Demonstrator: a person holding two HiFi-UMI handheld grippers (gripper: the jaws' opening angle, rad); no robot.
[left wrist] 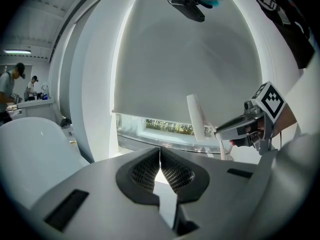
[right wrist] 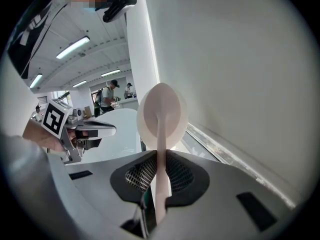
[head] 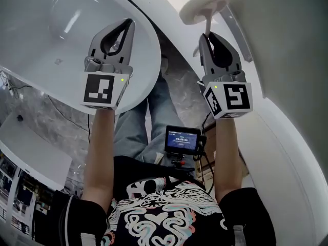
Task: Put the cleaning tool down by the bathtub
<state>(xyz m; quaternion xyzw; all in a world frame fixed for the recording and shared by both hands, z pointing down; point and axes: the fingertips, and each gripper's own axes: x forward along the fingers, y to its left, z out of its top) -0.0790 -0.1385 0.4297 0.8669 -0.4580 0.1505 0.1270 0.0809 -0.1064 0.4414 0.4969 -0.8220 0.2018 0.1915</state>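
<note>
The right gripper (right wrist: 161,156) was seen clamped on the thin white handle of the cleaning tool (right wrist: 162,115), a long-handled scrubber with a round pale pad at its far end. The handle was pinched between the ribbed pads, with the round head carried well clear of the jaws, up in the air and close to the white wall on the person's right. The left gripper (left wrist: 160,153) was held with its jaws pressed together and nothing between them. It was raised over the white bathtub (head: 54,19), which lay to the person's left.

The tool had not yet been set down, and no part of it was touching the tub or the floor. The risk was judged to lie chiefly in the grip: a slim, smooth handle with the weight out at the head could be swung or twisted between the pads as it was lowered. The head could also be caught on the wall or on the tub's rim during the descent. If the jaws were opened too high, the tool would be dropped rather than laid down.
</note>
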